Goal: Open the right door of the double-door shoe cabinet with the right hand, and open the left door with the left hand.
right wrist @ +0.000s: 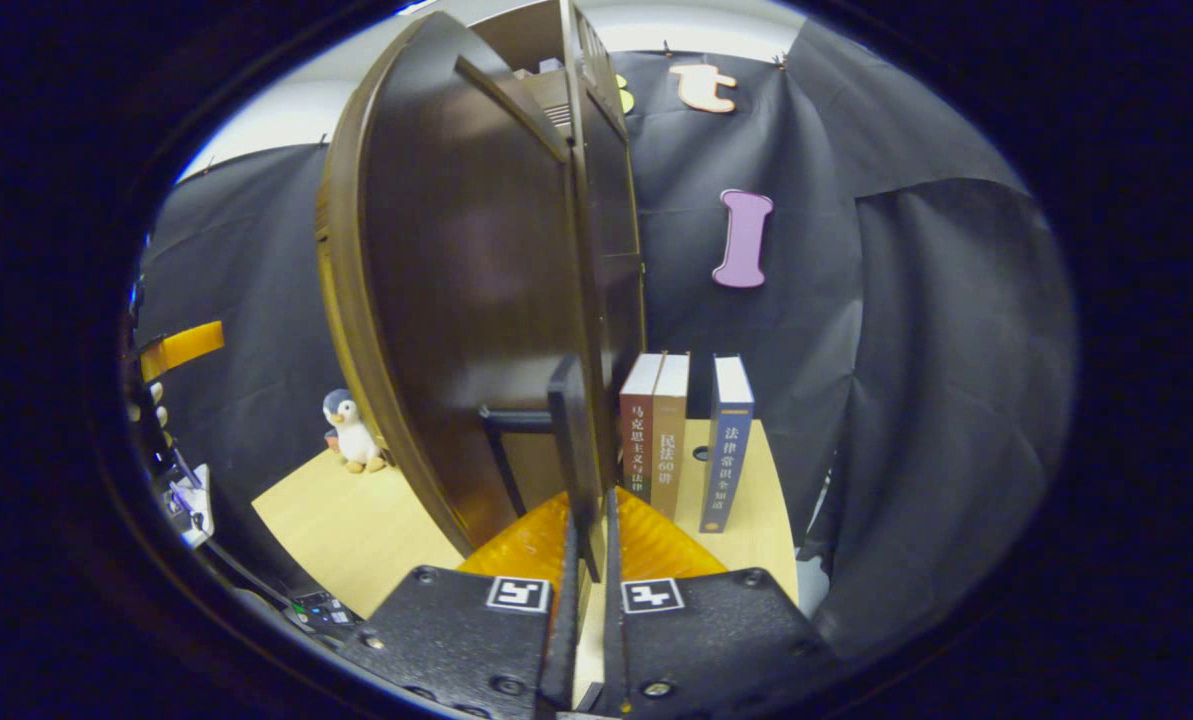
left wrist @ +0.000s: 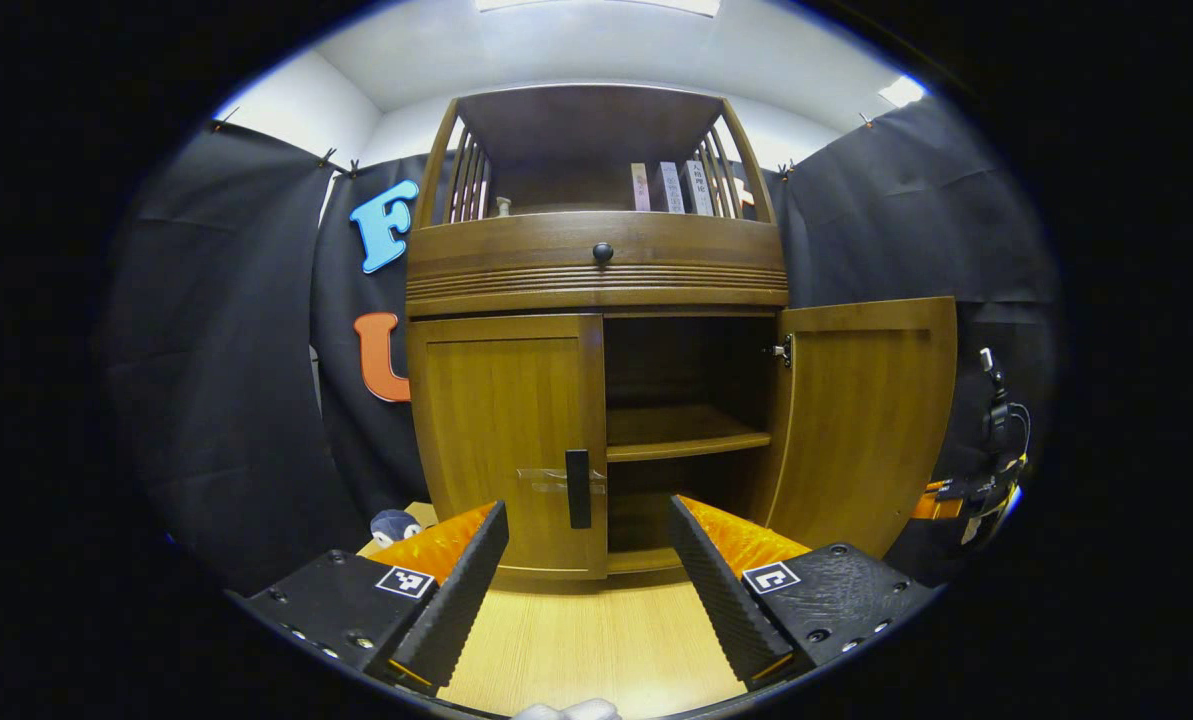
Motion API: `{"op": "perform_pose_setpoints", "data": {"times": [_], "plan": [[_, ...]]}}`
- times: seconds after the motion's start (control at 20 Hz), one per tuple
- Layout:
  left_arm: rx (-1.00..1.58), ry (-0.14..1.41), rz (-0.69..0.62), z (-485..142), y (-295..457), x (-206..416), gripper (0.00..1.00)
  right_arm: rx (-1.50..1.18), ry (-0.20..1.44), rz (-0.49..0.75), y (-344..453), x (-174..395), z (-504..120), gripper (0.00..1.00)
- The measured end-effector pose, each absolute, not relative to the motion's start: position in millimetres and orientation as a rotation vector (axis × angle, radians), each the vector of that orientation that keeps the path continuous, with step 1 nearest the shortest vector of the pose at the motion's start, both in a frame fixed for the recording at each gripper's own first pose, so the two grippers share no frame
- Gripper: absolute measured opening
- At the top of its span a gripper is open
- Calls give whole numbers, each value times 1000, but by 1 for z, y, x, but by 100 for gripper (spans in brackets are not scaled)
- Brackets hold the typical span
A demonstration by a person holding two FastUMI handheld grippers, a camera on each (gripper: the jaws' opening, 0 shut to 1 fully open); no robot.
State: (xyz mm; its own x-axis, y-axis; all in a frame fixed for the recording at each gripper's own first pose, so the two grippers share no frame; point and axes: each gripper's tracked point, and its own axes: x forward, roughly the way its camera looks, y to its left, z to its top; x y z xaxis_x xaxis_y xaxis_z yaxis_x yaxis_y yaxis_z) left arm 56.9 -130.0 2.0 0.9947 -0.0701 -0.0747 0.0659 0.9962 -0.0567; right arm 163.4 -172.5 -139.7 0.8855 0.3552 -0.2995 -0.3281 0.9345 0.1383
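Right door (left wrist: pixel 861 420) of the cabinet (left wrist: pixel 596 265) stands swung wide, its free edge out toward the black cloth, and the shelf (left wrist: pixel 686 432) inside is bare to view. Left door (left wrist: pixel 506 440) sits flush and shut, its dark handle (left wrist: pixel 578 488) running down the inner edge. The left gripper (left wrist: pixel 586 560) hangs back over the table (left wrist: pixel 596 650), fingers spread wide, the handle lined up in the gap between them with open table ahead. In the right gripper view, the right gripper (right wrist: pixel 588 560) has its fingers pinched on the right door's handle (right wrist: pixel 571 440). Just beside that door's edge, three books (right wrist: pixel 686 440) stand upright on the table. A penguin toy (right wrist: pixel 351 432) sits on the table's far side.
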Motion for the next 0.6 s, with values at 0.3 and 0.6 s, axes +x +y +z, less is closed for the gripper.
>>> {"op": "perform_pose_setpoints", "data": {"times": [0.3, 0.6], "plan": [[-36, 74, -91, -2, -106, 54, 96, 104, 301, 92, -224, 113, -119, 80], [2, 70, -97, -10, -70, 55, 96, 147, 112, -91, -204, 57, -30, 100]]}}
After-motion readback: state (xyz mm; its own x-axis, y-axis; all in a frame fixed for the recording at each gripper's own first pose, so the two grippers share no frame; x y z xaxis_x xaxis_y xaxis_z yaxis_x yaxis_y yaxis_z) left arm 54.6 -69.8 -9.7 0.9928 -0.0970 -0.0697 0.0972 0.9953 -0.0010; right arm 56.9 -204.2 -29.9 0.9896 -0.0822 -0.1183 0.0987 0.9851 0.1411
